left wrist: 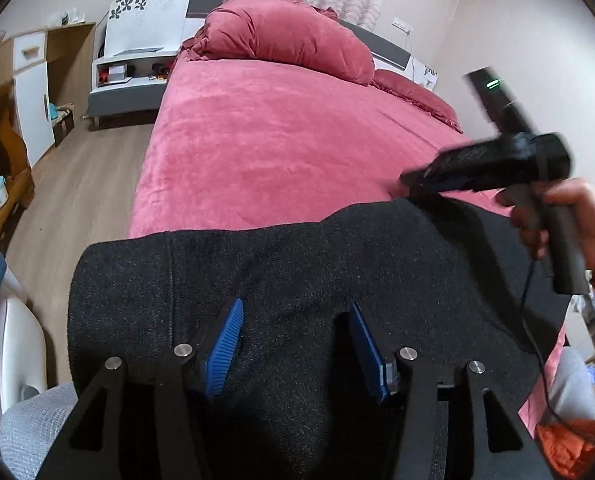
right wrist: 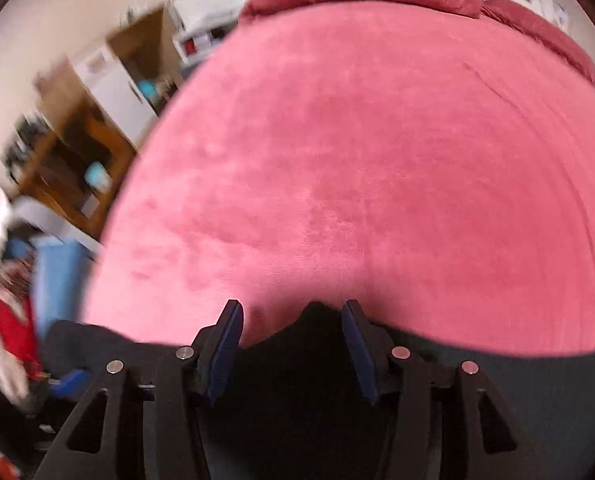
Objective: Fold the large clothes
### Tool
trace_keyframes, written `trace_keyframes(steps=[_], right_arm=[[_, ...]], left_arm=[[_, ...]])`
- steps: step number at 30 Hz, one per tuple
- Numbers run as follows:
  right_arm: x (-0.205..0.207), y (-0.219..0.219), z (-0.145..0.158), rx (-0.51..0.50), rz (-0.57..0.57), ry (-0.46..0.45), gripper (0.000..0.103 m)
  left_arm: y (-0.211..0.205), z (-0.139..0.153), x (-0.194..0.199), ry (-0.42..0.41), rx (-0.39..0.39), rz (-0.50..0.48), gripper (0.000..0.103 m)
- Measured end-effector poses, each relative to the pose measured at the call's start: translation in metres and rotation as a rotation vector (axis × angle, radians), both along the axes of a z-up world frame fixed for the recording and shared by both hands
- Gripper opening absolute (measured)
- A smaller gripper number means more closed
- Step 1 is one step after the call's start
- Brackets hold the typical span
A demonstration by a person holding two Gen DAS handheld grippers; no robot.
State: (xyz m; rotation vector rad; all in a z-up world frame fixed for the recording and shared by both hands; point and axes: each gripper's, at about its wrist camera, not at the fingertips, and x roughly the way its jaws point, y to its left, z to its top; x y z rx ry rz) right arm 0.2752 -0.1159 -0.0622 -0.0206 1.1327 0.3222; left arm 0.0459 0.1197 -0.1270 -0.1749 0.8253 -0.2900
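A: Where is the garment [left wrist: 297,264]?
B: On the near end of the bed [left wrist: 265,140], a black fleece spread flat. Its long axis runs across the bed, side to side, with the far edge a fairly straight line against the pink cover.
A: And the left gripper [left wrist: 295,344]?
B: Low over the fleece, jaws apart, blue pads [left wrist: 227,346] either side of the cloth but not pinching it.
A: The right gripper [right wrist: 293,346]?
B: Jaws apart too, over the fleece's far edge, where a small peak of black cloth stands between the pads; nothing is clamped. From the left wrist it appears blurred, held by a hand [left wrist: 565,220] at the garment's right end.
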Motion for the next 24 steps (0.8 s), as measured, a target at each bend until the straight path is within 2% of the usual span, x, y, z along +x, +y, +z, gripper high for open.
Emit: trace_keyframes(steps=[2, 4, 6, 7, 10, 13, 14, 17, 18, 19, 20, 22, 23, 24], right_arm=[[-0.001, 0.007, -0.016, -0.095, 0.017, 0.026, 0.052], [-0.008, 0.018, -0.017, -0.154, 0.045, -0.027, 0.051], [-0.013, 0.028, -0.016, -0.219, 0.075, -0.046, 0.026], [-0.014, 0.029, -0.014, -0.251, 0.071, -0.055, 0.019], [-0.017, 0.028, 0.0, -0.238, 0.024, -0.086, 0.013], [-0.019, 0.033, 0.015, -0.231, -0.023, -0.217, 0.005], [-0.017, 0.033, 0.015, -0.225, -0.045, -0.236, 0.0], [0.004, 0.038, 0.003, -0.281, -0.1, -0.277, 0.0], [0.011, 0.031, -0.007, -0.246, -0.098, -0.212, 0.0], [0.014, 0.022, -0.012, -0.148, -0.105, -0.168, 0.0], [0.01, 0.01, -0.009, -0.088, -0.128, -0.174, 0.001], [-0.003, -0.009, 0.0, 0.015, -0.203, -0.18, 0.016], [-0.011, -0.017, 0.005, 0.063, -0.233, -0.182, 0.028], [-0.025, -0.027, 0.01, 0.118, -0.255, -0.197, 0.029]], left_arm=[[-0.002, 0.001, -0.002, -0.001, 0.009, -0.001, 0.056], [-0.005, 0.001, -0.003, -0.003, 0.021, 0.0, 0.056], [-0.006, 0.001, -0.004, -0.003, 0.031, 0.002, 0.056], [-0.007, 0.002, -0.005, -0.003, 0.033, 0.003, 0.057], [-0.009, 0.001, -0.004, -0.005, 0.038, 0.004, 0.057], [-0.01, 0.001, -0.004, -0.006, 0.041, 0.007, 0.058], [-0.011, 0.0, -0.003, -0.006, 0.049, 0.009, 0.058], [-0.014, -0.001, -0.003, -0.007, 0.065, 0.012, 0.058], [-0.014, -0.001, -0.003, -0.006, 0.069, 0.013, 0.058], [-0.014, -0.001, -0.003, -0.005, 0.07, 0.012, 0.058], [-0.014, 0.0, -0.003, -0.004, 0.069, 0.012, 0.058], [-0.014, 0.001, -0.003, -0.004, 0.072, 0.01, 0.059], [-0.015, 0.002, -0.003, -0.001, 0.075, 0.01, 0.059], [-0.016, 0.006, -0.003, 0.019, 0.08, 0.021, 0.059]])
